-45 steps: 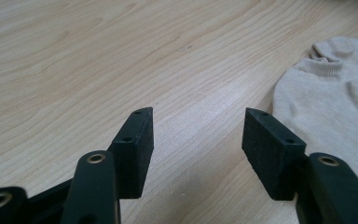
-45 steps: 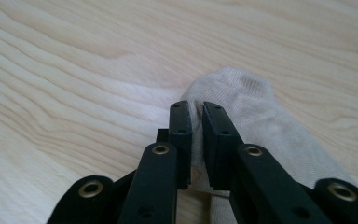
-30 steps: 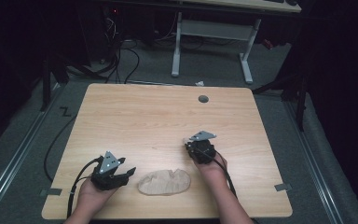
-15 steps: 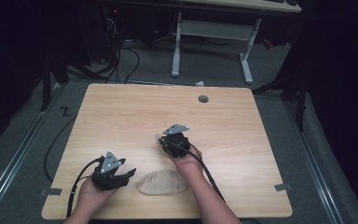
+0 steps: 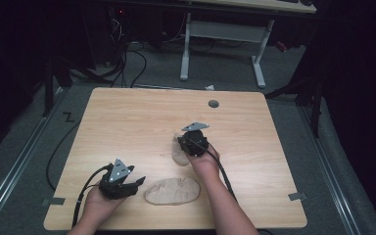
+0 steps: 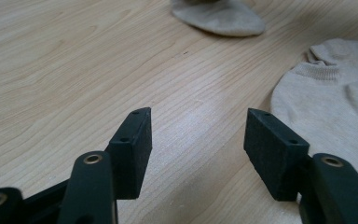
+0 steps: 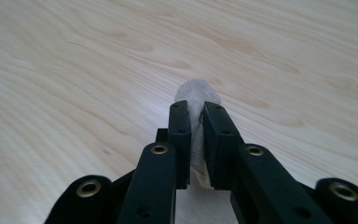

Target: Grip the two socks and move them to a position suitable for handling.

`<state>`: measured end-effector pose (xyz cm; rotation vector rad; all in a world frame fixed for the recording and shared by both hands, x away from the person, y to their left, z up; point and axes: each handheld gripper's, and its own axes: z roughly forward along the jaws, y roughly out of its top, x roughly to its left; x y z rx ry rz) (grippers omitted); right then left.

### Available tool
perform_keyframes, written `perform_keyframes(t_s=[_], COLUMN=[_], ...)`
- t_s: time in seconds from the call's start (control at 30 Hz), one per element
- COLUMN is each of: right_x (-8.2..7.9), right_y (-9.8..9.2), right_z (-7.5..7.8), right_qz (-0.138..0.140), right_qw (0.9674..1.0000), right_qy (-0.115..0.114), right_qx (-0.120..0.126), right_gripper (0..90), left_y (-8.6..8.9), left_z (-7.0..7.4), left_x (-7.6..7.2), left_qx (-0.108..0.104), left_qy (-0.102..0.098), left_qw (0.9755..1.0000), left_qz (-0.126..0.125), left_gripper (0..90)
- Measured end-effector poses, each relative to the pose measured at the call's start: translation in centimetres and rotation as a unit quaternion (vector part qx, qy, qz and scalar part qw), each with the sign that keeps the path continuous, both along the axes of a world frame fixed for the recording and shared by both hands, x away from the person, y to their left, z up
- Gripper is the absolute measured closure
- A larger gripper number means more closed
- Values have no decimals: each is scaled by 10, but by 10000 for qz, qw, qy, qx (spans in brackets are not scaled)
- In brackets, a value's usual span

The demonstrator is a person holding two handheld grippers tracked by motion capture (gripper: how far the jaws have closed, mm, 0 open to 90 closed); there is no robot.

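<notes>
Two beige ankle socks are on the wooden table (image 5: 127, 117). One sock (image 5: 172, 191) (image 6: 326, 98) lies flat near the front edge. My left gripper (image 5: 139, 183) (image 6: 198, 140) rests just left of it, open, with bare wood between its pads. My right gripper (image 5: 183, 142) (image 7: 196, 112) is near the table's middle, shut on the second sock (image 5: 178, 152) (image 7: 196, 100). A fold of the cloth pokes out past the tips, and the rest trails down onto the table. That held sock (image 6: 219, 16) also shows at the top of the left gripper view.
A round cable hole (image 5: 213, 104) sits near the table's far edge. Behind the table stand a white desk frame (image 5: 225, 34) and loose cables on the floor (image 5: 127, 54). Bits of tape mark the front corners (image 5: 296, 197).
My right gripper has moved left, from the table's right part toward its middle, and the pinched sock now shows trailing under it. My left gripper has stayed put.
</notes>
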<state>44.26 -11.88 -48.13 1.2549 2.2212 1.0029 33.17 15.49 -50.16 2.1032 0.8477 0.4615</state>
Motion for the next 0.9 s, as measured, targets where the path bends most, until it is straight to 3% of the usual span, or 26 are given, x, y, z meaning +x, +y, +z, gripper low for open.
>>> perform_keyframes(t_s=[0.23, 0.4, 0.67, 0.9], right_x=[3, -3, -25, -36], right_y=[-48, -60, -47, -6], right_z=[-17, -32, -40, -41], right_qz=[-483, -584, -435, -39], right_qw=[9986, 9973, 9985, 9995], right_qy=[231, 409, 327, 307], right_qx=[-40, -163, -111, -48], right_gripper=[817, 818, 818, 815], left_y=[-1, -1, -1, -3], left_z=[-1, 0, 0, 0], left_x=[1, 2, 2, 3], left_qx=[14, -9, 6, 2], left_qy=[9, 29, 30, 25], left_qw=[10000, 10000, 10000, 10000], left_qz=[5, 41, 43, 34], left_gripper=[426, 428, 433, 437])
